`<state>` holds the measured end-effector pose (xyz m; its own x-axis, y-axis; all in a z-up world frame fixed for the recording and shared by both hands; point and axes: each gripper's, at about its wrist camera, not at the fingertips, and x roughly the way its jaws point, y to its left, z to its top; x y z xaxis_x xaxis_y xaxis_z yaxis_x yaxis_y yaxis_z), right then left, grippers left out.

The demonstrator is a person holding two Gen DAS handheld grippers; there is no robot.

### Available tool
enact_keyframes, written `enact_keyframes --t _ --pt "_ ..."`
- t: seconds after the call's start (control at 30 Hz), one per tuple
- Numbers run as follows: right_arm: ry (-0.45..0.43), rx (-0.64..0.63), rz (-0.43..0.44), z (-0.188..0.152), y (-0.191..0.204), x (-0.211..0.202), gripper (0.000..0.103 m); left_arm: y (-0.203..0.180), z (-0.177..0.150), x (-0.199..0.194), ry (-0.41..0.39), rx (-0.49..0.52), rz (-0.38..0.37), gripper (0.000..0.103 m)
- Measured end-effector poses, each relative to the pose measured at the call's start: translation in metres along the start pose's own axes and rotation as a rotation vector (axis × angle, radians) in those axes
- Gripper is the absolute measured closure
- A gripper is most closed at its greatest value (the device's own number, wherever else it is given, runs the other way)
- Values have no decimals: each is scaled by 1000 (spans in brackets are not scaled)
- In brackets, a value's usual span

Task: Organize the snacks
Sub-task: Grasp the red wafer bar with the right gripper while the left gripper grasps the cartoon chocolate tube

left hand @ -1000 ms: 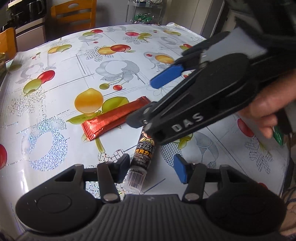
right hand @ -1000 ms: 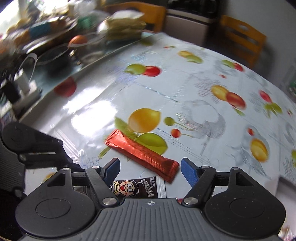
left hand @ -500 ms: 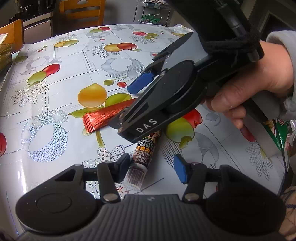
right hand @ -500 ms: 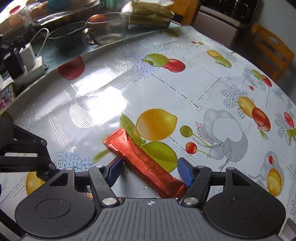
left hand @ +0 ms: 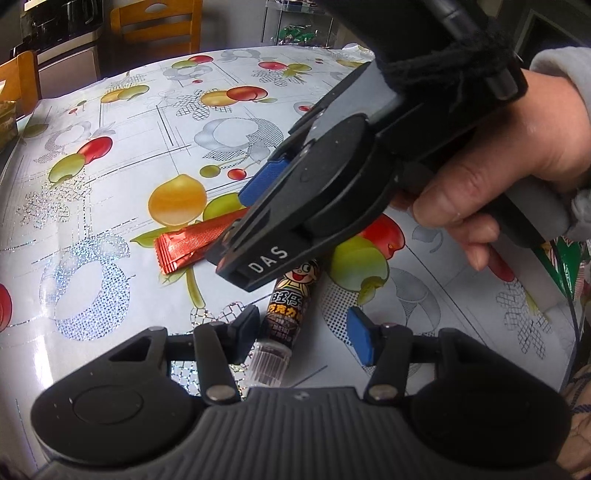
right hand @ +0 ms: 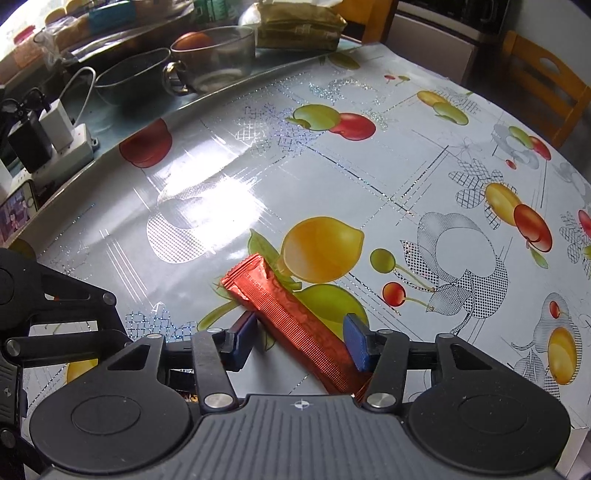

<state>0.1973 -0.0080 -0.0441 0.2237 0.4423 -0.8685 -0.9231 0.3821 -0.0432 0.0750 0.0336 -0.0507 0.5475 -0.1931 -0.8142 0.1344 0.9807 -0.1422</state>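
Note:
A red foil snack stick lies flat on the fruit-print tablecloth; it also shows in the left wrist view. My right gripper is open with the stick lying between its blue-padded fingers, apart from both pads. A dark cartoon-print snack stick with a clear end lies beside it. My left gripper is open, low over the table, with this stick's clear end next to the left finger. The right gripper's body hangs over both sticks in the left wrist view.
A glass mug, a bowl, a power strip with chargers and a phone stand along the table's far edge. Wooden chairs stand behind. Green snack bags lie at the right edge.
My right gripper has moved forward and lower along the red stick, which now lies deeper between its fingers. The left gripper has stayed over the dark stick.

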Motion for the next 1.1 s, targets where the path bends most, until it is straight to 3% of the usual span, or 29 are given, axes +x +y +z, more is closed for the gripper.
enact_keyframes --t 0.07,0.17,0.37,0.6,0.87,1.1 --pt "-3 -5 -4 -1 1 0 53 -1 0 1 -1 5 5 51" --pt "-9 9 -51 0 -1 -2 67 -5 0 2 0 21 20 51" --pt "-1 81 -133 -10 -23 -8 76 -9 1 4 0 34 41 51" --pt "27 194 -184 -50 -41 -30 77 -11 3 7 -4 48 77 51" --pt "26 278 -192 -92 -28 -55 77 -12 7 12 1 81 95 51" --pt "35 252 -196 -103 -10 -62 77 -14 8 12 7 103 92 51"
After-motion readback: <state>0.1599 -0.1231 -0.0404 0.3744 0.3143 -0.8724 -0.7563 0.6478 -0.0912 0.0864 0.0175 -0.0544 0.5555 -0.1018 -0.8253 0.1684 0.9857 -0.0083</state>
